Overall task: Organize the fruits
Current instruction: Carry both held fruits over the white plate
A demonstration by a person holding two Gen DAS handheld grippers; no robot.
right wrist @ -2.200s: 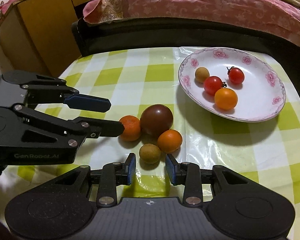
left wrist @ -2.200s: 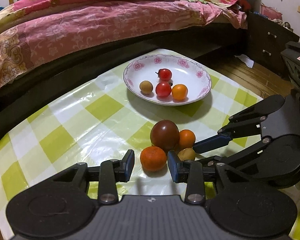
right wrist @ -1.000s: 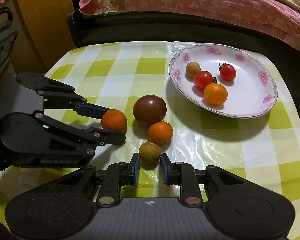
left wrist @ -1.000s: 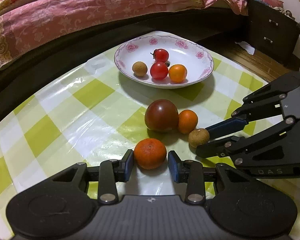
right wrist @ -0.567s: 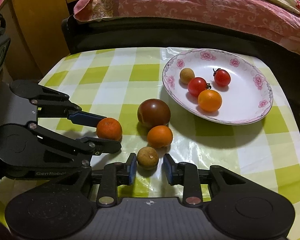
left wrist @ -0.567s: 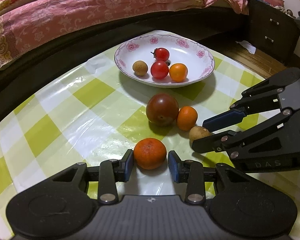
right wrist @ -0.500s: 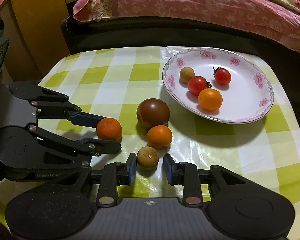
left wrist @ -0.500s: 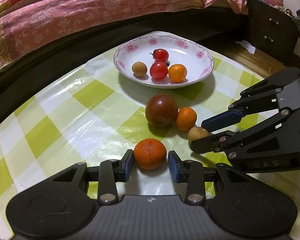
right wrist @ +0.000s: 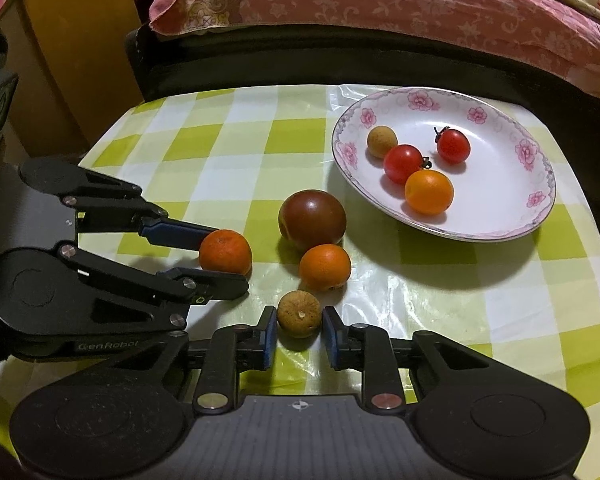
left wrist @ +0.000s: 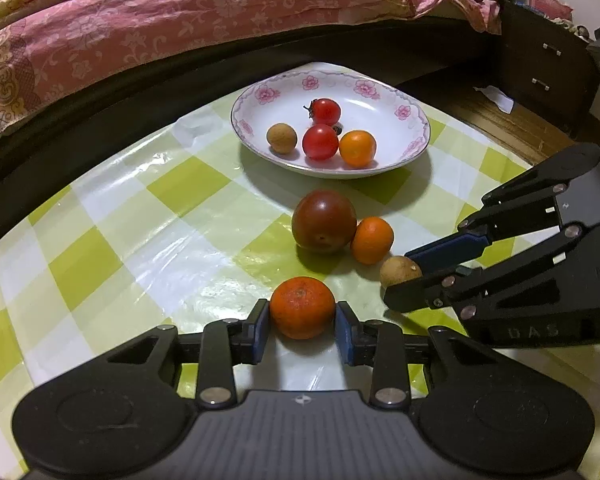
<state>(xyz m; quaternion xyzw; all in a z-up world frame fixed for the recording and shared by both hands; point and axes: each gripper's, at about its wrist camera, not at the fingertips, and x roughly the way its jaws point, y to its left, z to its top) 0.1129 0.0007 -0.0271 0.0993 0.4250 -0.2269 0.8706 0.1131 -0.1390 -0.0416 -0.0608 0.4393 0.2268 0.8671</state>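
Observation:
My left gripper (left wrist: 302, 320) is shut on an orange tangerine (left wrist: 302, 307), also seen in the right wrist view (right wrist: 225, 251). My right gripper (right wrist: 299, 326) is shut on a small brown longan (right wrist: 299, 314), also seen in the left wrist view (left wrist: 399, 271). A large dark tomato (left wrist: 323, 221) and a smaller tangerine (left wrist: 371, 240) lie on the checked cloth. A white flowered plate (left wrist: 384, 92) beyond holds a longan (left wrist: 281, 138), two cherry tomatoes (left wrist: 320, 142) and a small orange fruit (left wrist: 357, 148).
The table has a green and white checked plastic cloth (left wrist: 100, 224). A bed with a pink quilt (left wrist: 180, 16) runs along the far side. A dark drawer cabinet (left wrist: 548, 60) stands at the right; a wooden cabinet (right wrist: 60, 40) stands at the left in the right wrist view.
Both grippers have closed in on their fruit: the left pads now press the tangerine, the right pads press the longan. The longan has shifted slightly away from the other fruits.

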